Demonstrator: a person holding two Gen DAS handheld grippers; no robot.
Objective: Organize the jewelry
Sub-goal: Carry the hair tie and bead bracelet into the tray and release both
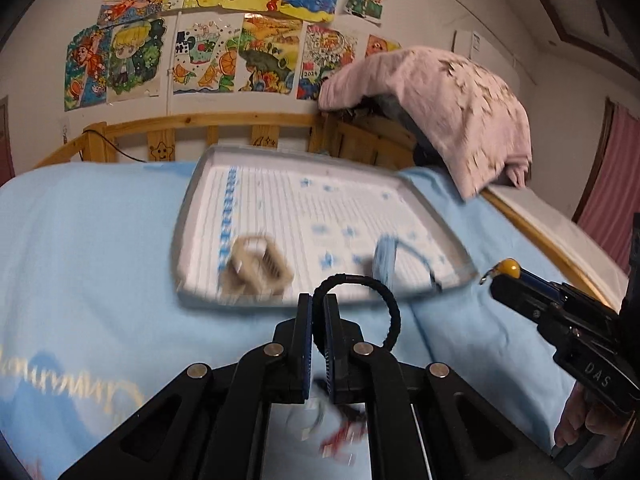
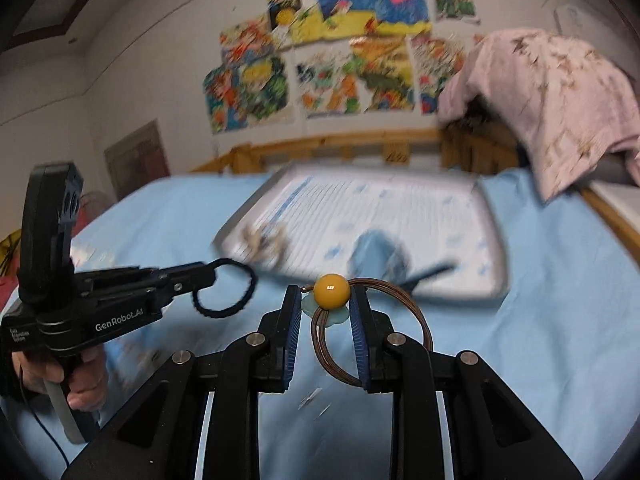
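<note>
My left gripper [image 1: 318,303] is shut on a black hair tie [image 1: 394,308], whose loop hangs out to the right above the blue bedspread. My right gripper [image 2: 325,300] is shut on a brown hair tie [image 2: 420,320] with a yellow bead [image 2: 332,289] and a pale green charm. Each gripper shows in the other's view: the right gripper [image 1: 498,276] at the right, the left gripper [image 2: 212,276] at the left. Ahead lies a white tray [image 1: 188,216] with blue stars, holding a beige hair claw [image 1: 256,268] and a light blue item [image 1: 386,258].
A pink garment [image 1: 460,112] hangs over the wooden bed rail [image 1: 200,128] at the right. Colourful drawings [image 1: 224,32] cover the wall behind. Small blurred items [image 1: 340,436] lie on the bedspread below the left gripper. A hand [image 2: 84,380] holds the left gripper's handle.
</note>
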